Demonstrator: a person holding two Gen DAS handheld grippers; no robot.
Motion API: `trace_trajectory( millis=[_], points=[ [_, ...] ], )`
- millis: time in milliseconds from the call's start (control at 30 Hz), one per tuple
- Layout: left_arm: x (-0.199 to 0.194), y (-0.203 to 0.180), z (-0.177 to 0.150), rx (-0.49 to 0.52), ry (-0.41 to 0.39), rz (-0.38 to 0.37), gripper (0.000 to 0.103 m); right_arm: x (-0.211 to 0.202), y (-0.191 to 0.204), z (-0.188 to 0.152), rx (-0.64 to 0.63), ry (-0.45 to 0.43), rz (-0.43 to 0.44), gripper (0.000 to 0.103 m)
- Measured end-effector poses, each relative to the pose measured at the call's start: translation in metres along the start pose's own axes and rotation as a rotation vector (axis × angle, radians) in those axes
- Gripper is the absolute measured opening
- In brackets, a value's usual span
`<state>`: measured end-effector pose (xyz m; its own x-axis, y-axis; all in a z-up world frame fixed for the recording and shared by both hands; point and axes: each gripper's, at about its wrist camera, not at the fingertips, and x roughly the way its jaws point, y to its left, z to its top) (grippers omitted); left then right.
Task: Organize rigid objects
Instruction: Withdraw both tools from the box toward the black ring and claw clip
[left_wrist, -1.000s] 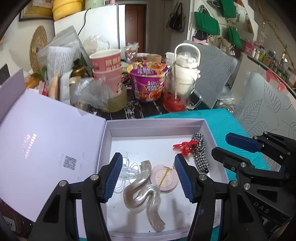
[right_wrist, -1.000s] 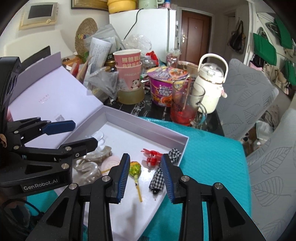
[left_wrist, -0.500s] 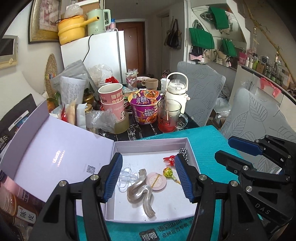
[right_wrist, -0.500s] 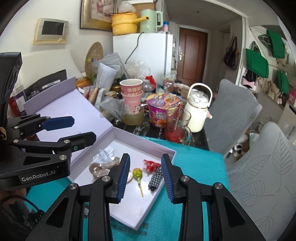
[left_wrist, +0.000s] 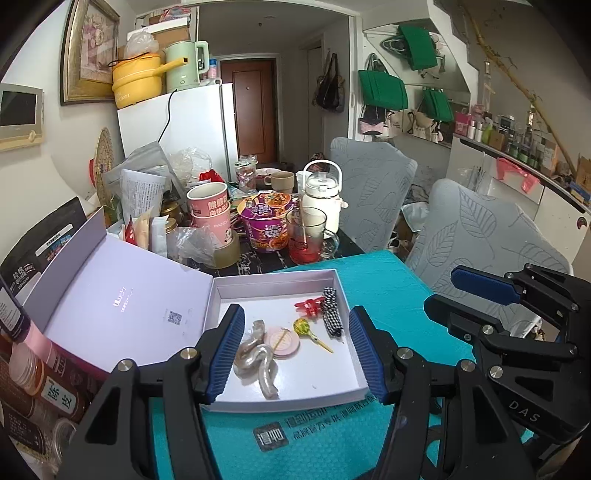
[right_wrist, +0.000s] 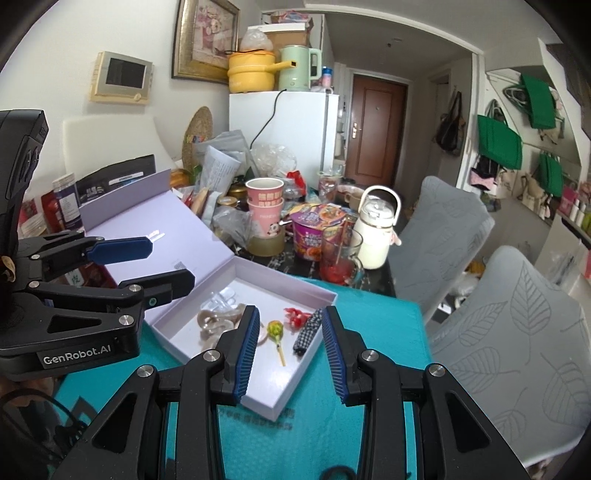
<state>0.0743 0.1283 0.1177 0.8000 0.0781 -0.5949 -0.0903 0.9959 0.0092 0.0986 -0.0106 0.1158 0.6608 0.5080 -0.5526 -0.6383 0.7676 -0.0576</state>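
An open lilac box (left_wrist: 275, 280) (right_wrist: 325, 291) lies on the teal mat. In it lie a pearly S-shaped clip (left_wrist: 258, 363) (right_wrist: 212, 321), a pink round compact (left_wrist: 282, 341), a green lollipop (left_wrist: 306, 330) (right_wrist: 275, 330), a red clip (left_wrist: 309, 305) (right_wrist: 295, 315) and a black-and-white checked clip (left_wrist: 330, 310) (right_wrist: 308, 328). A clear clip (right_wrist: 221, 297) lies at the far side. My left gripper (left_wrist: 295, 350) (right_wrist: 144, 262) is open and empty, above the box's near part. My right gripper (right_wrist: 290, 350) (left_wrist: 465, 295) is open and empty, to the right of the box.
The box lid (left_wrist: 122, 295) stands open to the left. Behind the box stand pink cups (left_wrist: 208, 214), a purple noodle bowl (left_wrist: 267, 225), a glass mug with red liquid (left_wrist: 308, 236), a white kettle (left_wrist: 321, 195) and a tape roll (left_wrist: 225, 253). Two grey chairs (left_wrist: 491, 229) stand at the right.
Both grippers have pulled up and back from the box, which now looks smaller and farther. The lollipop lies in the box. Both stay open.
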Motion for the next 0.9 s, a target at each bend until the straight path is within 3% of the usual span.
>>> trace_trajectory(
  millis=[67, 200, 333, 433, 567, 900],
  points=[
    [-0.006, -0.004, -0.005, -0.001, 0.0, -0.003, 0.059, -0.01, 0.002, -0.005, -0.002, -0.005, -0.006, 0.036],
    [-0.017, -0.01, -0.016, -0.005, -0.008, -0.008, 0.072, -0.025, 0.004, -0.019, -0.002, -0.007, -0.024, 0.036],
    [-0.029, -0.016, -0.025, 0.003, -0.013, -0.006, 0.073, -0.039, 0.006, -0.033, 0.006, -0.009, -0.033, 0.036],
    [-0.034, -0.02, -0.032, 0.009, -0.008, -0.017, 0.074, -0.048, 0.006, -0.042, 0.02, -0.012, -0.032, 0.041],
    [-0.041, -0.031, -0.042, 0.033, -0.021, 0.009, 0.082, -0.055, 0.005, -0.055, 0.031, -0.005, -0.035, 0.042],
    [-0.043, -0.054, -0.069, 0.051, -0.007, -0.044, 0.082, -0.064, 0.0, -0.09, 0.051, 0.034, -0.092, 0.046]
  ],
)
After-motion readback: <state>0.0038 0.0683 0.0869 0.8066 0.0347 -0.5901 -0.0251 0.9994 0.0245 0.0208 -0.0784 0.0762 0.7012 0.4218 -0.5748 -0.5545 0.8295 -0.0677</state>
